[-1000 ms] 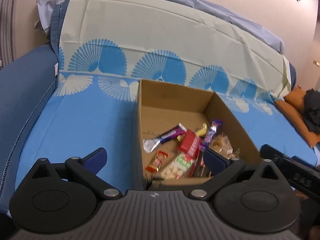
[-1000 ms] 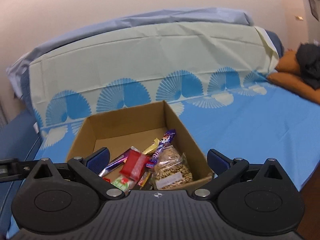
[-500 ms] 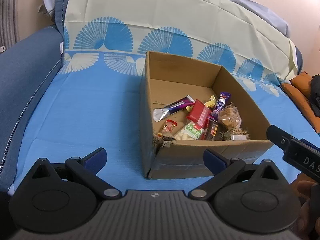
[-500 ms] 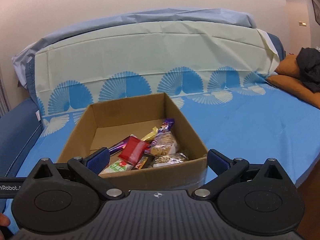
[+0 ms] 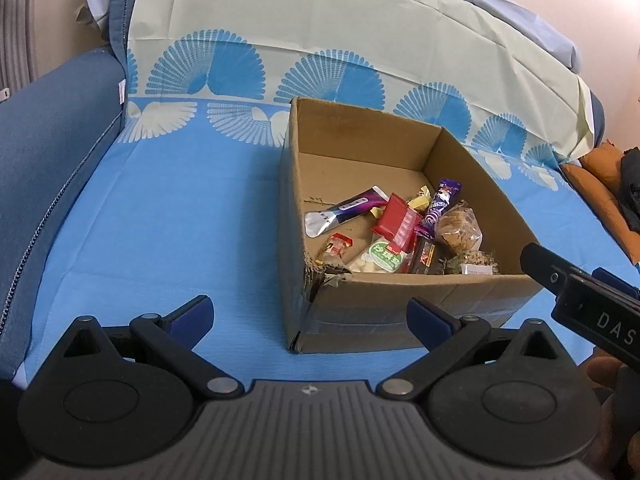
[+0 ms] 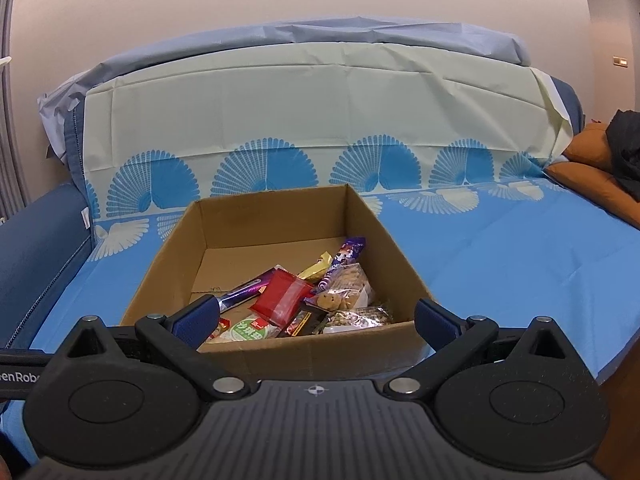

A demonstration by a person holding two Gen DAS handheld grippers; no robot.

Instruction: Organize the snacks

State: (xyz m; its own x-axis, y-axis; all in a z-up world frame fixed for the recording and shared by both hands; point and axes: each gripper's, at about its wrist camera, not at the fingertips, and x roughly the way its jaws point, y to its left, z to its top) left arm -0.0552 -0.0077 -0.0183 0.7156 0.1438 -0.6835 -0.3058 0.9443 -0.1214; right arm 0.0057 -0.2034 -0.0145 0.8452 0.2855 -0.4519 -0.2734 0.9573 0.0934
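An open cardboard box (image 5: 400, 312) stands on a blue sheet; it also shows in the right wrist view (image 6: 320, 354). Inside lie several snacks: a red packet (image 5: 396, 222) (image 6: 282, 298), a purple-silver bar (image 5: 344, 210), a purple wrapper (image 5: 442, 200) (image 6: 344, 258), a clear bag of biscuits (image 5: 458, 228) (image 6: 348, 286) and a green-label pack (image 5: 382, 258) (image 6: 248, 330). My left gripper (image 5: 310, 318) is open and empty, in front of the box's near left corner. My right gripper (image 6: 316, 320) is open and empty, in front of the box's near wall.
The blue sheet (image 5: 160, 232) covers a sofa seat, with a cream fan-patterned cloth (image 6: 312, 120) over the backrest. A dark blue armrest (image 5: 48, 140) is at the left. An orange cushion (image 6: 592, 184) with dark clothing lies at the right. The box's near left corner (image 5: 320, 276) is torn.
Both grippers have pulled back from the box and risen a little; the box now shows farther away with its near wall visible. Both stay open and empty.
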